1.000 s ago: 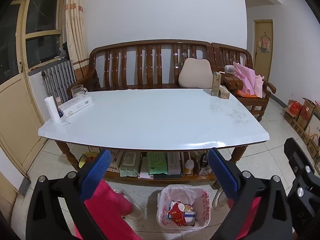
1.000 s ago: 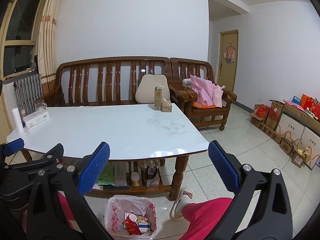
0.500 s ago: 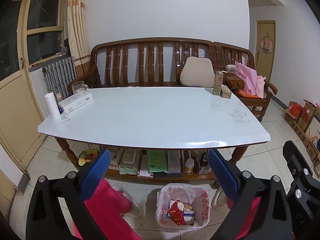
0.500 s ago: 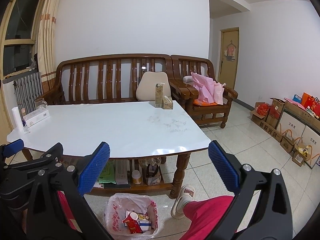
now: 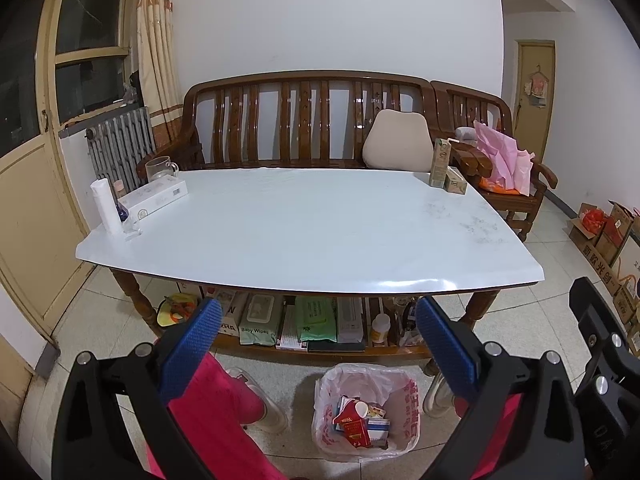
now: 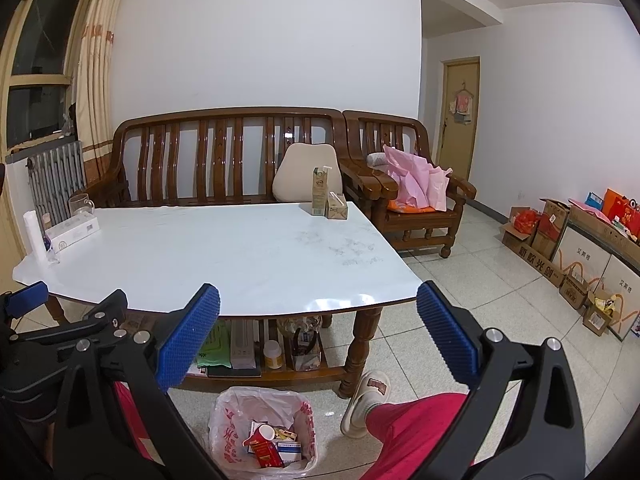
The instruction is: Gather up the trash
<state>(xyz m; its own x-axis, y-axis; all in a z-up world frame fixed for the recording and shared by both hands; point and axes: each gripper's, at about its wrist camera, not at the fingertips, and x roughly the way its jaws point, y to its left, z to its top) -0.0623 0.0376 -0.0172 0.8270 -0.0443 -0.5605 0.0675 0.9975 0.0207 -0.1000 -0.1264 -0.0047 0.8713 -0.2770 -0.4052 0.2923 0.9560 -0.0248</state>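
The white-topped table (image 5: 304,232) takes up most of both views, with the wooden bench (image 5: 304,120) behind it and a lower shelf (image 5: 320,350) of wipes packs and bottles beneath. On the floor in front of the table stands the trash bin (image 5: 366,412), lined with a thin printed plastic bag (image 6: 228,432) and already holding the collected trash: a red carton (image 5: 354,430), a crushed paper cup (image 6: 264,434) and a small blue-and-white box (image 6: 289,448). That trash looks light and crushable, so a gentle squeeze across a carton's flat sides would probably hold it without slipping; the liner is soft and slack and would be best taken at its rolled rim, though it may tear or slide off the bin if pulled hard. On the tabletop, the tall drink carton (image 6: 320,191) and the small box (image 6: 337,207) beside it at the far right corner are stiff card, probably near empty and easy to tip, so the carton's narrow mid-body seems the safest hold. At the far left sit a long flat box (image 5: 154,198), a glass mug (image 5: 160,168) and a white tube (image 5: 106,208); whether these count as trash I cannot tell. The left gripper (image 5: 316,344) hangs above the bin with its jaws spread wide and nothing between them, and the right gripper (image 6: 318,332) is likewise wide and empty.
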